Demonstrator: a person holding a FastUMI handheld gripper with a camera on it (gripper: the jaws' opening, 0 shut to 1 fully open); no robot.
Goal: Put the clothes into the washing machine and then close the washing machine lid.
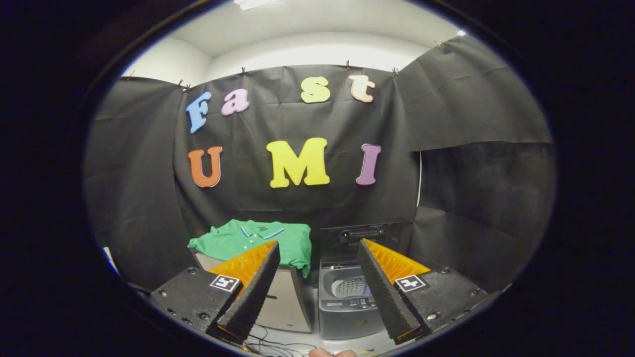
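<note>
Hovering well short of the work, the gripper (317, 258) has its fingers spread wide, nothing between them. Far beyond the left finger, a folded green polo shirt (253, 239) lies on a grey box-like stand (283, 302). Just right of that stand sits a small grey washing machine (347, 305), lid (361, 237) raised upright at its far side, drum (350, 286) showing. Cables (278, 346) trail on the near floor.
</note>
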